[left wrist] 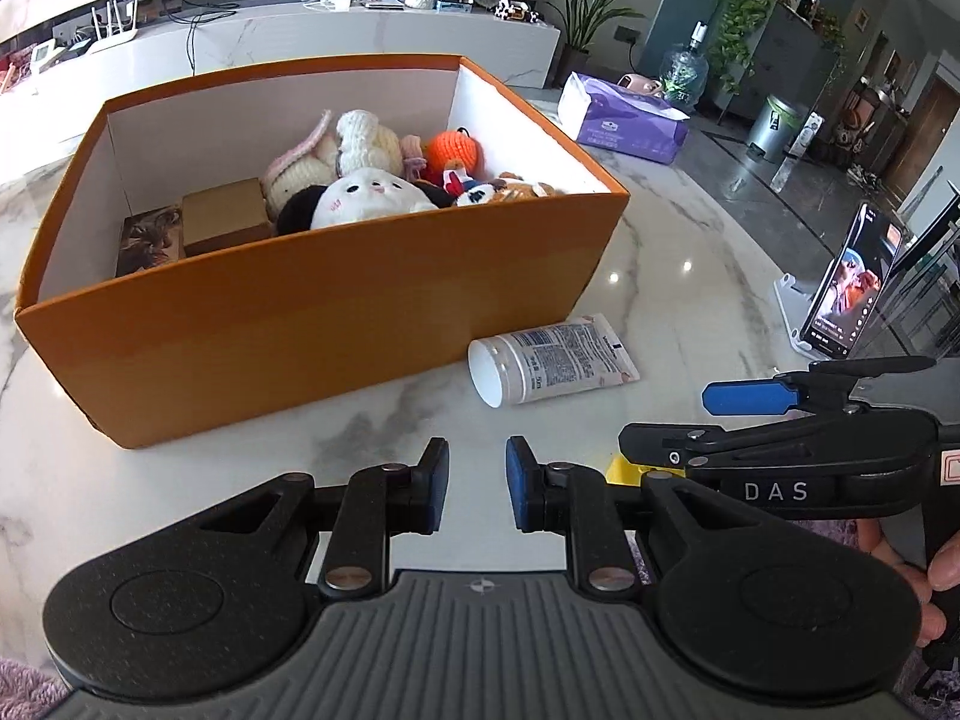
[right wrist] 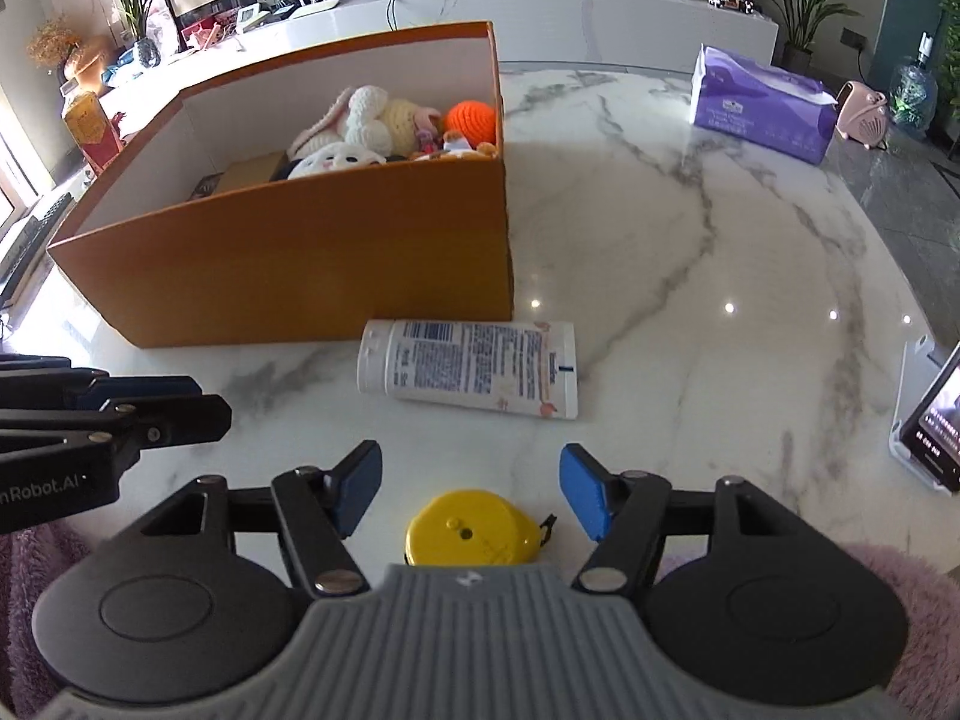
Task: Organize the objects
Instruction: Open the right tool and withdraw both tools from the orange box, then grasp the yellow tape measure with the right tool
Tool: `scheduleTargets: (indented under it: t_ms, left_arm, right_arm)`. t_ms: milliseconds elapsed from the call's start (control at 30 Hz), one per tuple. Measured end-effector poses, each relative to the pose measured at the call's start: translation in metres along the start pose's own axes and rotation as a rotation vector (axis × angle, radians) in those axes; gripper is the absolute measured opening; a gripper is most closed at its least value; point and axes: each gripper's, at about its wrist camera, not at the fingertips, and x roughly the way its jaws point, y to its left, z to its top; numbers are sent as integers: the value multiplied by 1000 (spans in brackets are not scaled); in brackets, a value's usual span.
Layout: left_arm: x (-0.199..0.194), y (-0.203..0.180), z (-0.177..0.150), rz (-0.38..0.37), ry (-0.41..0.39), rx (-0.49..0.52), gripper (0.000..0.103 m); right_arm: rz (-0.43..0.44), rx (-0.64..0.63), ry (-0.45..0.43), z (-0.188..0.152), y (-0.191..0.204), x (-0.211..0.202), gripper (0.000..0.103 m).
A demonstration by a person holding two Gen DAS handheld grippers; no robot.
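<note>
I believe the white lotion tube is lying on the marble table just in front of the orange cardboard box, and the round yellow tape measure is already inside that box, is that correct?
Not quite. The round yellow tape measure is still on the marble table, below the open right gripper, as the right wrist view shows. The white lotion tube does lie in front of the orange cardboard box.

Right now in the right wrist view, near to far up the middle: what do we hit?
Yellow tape measure → white tube → orange box → white counter.
</note>
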Motion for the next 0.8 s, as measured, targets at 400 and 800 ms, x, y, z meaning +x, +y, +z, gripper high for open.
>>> scheduleTargets:
  t_ms: [400, 800]
  left_arm:
    - [3, -14, -11, 9, 7, 18, 24]
    - [-1, -10, -14, 10, 3, 1, 24]
  right_arm:
    - [-18, 19, 81, -13, -5, 8, 80]
    - [-63, -72, 183, -13, 8, 31, 81]
